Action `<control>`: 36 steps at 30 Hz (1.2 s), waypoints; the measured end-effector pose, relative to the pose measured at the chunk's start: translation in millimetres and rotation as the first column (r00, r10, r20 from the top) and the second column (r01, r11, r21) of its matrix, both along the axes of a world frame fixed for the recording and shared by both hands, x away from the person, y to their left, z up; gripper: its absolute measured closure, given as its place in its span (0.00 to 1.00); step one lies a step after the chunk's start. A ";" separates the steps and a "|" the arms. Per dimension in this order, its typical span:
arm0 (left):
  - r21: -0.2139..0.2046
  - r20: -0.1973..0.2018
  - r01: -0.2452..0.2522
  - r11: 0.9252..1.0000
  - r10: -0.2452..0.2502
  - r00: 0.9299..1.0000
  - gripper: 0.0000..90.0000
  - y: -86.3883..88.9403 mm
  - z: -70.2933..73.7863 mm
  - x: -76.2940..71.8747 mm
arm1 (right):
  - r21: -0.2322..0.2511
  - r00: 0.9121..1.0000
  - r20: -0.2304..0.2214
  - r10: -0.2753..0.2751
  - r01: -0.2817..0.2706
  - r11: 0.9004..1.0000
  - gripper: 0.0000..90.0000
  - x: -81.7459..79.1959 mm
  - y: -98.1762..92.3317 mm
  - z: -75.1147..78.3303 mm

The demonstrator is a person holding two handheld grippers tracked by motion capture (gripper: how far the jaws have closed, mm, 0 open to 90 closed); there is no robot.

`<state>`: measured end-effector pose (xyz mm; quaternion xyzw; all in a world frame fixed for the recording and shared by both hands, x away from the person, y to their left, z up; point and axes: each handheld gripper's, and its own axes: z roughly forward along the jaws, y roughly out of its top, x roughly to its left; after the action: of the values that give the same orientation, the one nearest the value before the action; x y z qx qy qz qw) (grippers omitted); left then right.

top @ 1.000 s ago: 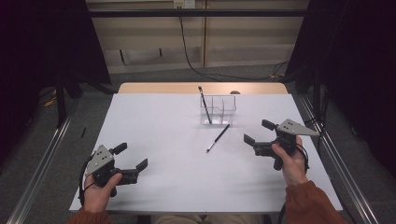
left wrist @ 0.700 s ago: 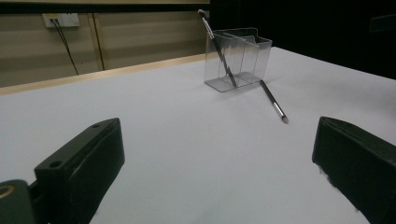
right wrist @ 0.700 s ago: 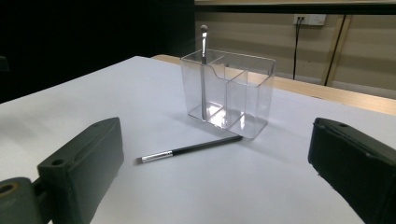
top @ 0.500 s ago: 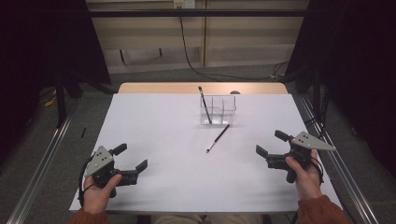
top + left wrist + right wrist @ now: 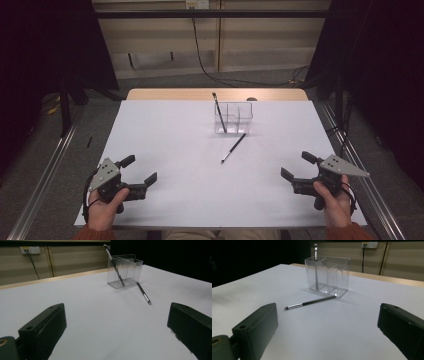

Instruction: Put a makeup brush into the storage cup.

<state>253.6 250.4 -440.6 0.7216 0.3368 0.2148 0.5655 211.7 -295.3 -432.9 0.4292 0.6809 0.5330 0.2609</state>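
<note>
Clear, glossy, smooth-walled plastic organiser box [image 5: 234, 118]. Slim black matt brush [image 5: 233, 148] with a shiny silver metal ferrule, lying loose. Second thin dark brush [image 5: 219, 112] with a glossy handle, inside the box. White matt, smooth-topped bench [image 5: 165, 145] with a pale wood far edge. My left hand-held gripper [image 5: 138, 172] and right hand-held gripper [image 5: 298, 166]: matt black plastic, grey matt plates.

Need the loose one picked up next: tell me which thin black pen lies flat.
The silver-tipped black pen on the white table; the other pen stands leaning inside the clear organizer.
</note>
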 end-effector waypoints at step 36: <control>-0.005 0.008 -0.002 1.000 0.002 1.000 0.02 1.1 1.8 1.5 | 0.006 0.999 0.006 0.033 -0.033 0.999 0.01 -10.9 0.1 -4.7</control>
<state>255.1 251.5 -438.8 0.7190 0.3356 0.2174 0.5685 200.8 -295.2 -437.7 0.4174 0.6854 0.5406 0.2525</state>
